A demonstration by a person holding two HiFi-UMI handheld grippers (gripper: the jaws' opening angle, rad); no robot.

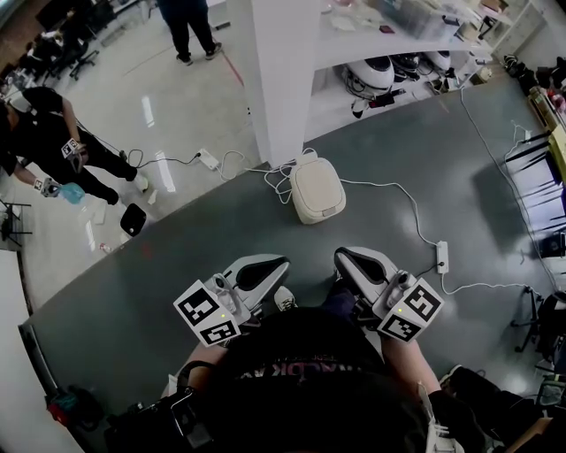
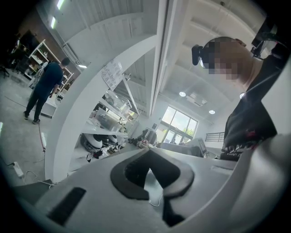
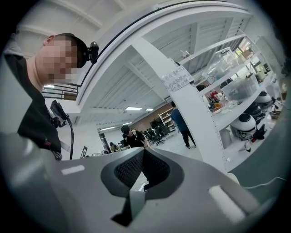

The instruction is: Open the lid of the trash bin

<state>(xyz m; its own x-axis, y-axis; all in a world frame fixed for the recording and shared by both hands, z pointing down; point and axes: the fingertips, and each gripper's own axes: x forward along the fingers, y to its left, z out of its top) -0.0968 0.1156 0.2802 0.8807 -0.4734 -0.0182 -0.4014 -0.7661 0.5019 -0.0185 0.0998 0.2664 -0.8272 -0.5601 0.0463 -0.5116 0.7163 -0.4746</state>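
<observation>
The trash bin (image 1: 317, 188) is a cream, rounded box standing on the grey floor beside a white pillar, and its lid is down. Both grippers are held close to the person's body, well short of the bin and not touching it. My left gripper (image 1: 283, 264) points toward the bin from the lower left, its jaws together with nothing between them. My right gripper (image 1: 341, 257) points the same way from the lower right, also shut and empty. In the left gripper view the dark pads (image 2: 136, 175) meet at the tips. The right gripper view shows the same closed pads (image 3: 129, 170).
A white cable runs from the bin to a power strip (image 1: 442, 257) at the right. The white pillar (image 1: 283, 80) and shelves (image 1: 389, 66) with white machines stand behind the bin. One person (image 1: 49, 133) crouches at far left and another (image 1: 190, 26) stands at the top. A rack (image 1: 539, 177) lines the right edge.
</observation>
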